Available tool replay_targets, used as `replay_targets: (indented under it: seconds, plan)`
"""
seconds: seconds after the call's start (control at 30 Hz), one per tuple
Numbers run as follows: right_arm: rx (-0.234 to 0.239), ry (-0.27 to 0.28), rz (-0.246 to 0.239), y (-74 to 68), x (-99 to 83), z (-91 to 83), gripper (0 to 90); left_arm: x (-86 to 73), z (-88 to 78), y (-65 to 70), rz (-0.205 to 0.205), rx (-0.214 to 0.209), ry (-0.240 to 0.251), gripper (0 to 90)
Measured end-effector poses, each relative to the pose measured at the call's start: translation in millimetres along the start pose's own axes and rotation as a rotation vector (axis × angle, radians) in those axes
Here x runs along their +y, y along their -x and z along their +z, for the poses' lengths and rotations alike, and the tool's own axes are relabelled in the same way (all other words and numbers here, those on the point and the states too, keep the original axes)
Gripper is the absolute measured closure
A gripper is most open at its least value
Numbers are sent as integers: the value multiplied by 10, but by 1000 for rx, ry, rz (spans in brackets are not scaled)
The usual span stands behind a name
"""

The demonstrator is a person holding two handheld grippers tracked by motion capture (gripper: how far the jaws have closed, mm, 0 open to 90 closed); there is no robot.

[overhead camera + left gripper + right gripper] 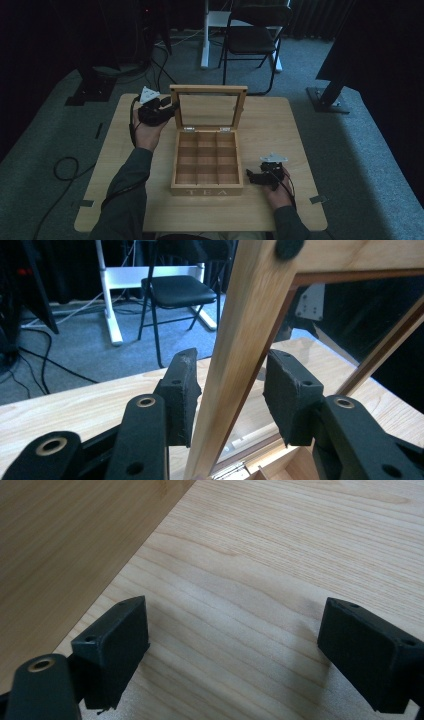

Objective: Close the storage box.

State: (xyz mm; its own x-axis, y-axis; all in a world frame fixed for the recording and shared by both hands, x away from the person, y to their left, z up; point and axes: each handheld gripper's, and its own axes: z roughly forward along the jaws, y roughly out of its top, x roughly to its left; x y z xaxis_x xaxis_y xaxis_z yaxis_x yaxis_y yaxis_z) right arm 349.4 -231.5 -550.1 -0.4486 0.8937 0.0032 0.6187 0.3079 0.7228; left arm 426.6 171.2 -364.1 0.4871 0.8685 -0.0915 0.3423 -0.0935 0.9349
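The left claw (172, 106) is clamped on the left side rail of the lid (208, 89) of the wooden tea box (207, 189) (the rail passes between its two pads (182, 390) in the left gripper view), and the lid stands upright. To the right of this claw, and nearer to the person, the box body with its nine compartments lies open on the tabletop (265, 125). The right claw (248, 176) has its jaws wide apart with nothing between them, low over the bare tabletop just beside the right wall of the box.

overhead table (280, 125), two close tool views
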Motion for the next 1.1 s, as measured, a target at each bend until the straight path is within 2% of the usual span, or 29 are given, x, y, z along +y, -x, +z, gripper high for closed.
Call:
replay_targets:
  seconds: [0.1,0.2,0.23,0.3,0.33,0.37,0.4,0.43,0.5,0.53,0.57,0.6,0.63,0.87,1.1]
  plan:
    - [0,0,0,-1,0,0,124,27,-49,20,18,5,8,582]
    - [-1,1,2,-3,0,1,124,56,-78,32,22,-11,11,594]
    - [-1,1,3,-4,0,1,124,69,-65,36,30,-22,4,597]
    - [-1,0,5,-5,0,0,125,79,-36,47,65,-1,-4,592]
    - [-1,0,4,-5,0,1,125,81,-32,28,73,-18,24,580]
    - [-1,1,3,-4,0,1,124,77,-31,-18,64,-104,82,505]
    - [0,0,3,-4,0,0,125,83,18,-67,64,-155,87,433]
    - [-1,0,4,-5,0,0,125,86,66,-96,54,-182,72,402]
    - [-1,0,5,-5,0,0,125,86,66,-96,54,-182,72,402]
    - [-1,0,5,-5,0,0,124,82,183,-100,52,-166,16,402]
    - [-1,-1,4,-5,0,0,125,78,203,-71,68,-152,11,475]
    - [-1,-1,4,-5,0,0,124,84,206,-43,82,-127,4,477]
    - [-1,0,5,-5,0,0,124,88,197,-46,80,-128,0,482]
    - [-1,0,4,-5,0,0,125,62,117,-5,106,-126,-4,492]
    - [-2,1,3,-4,0,1,125,77,0,50,109,-87,29,500]
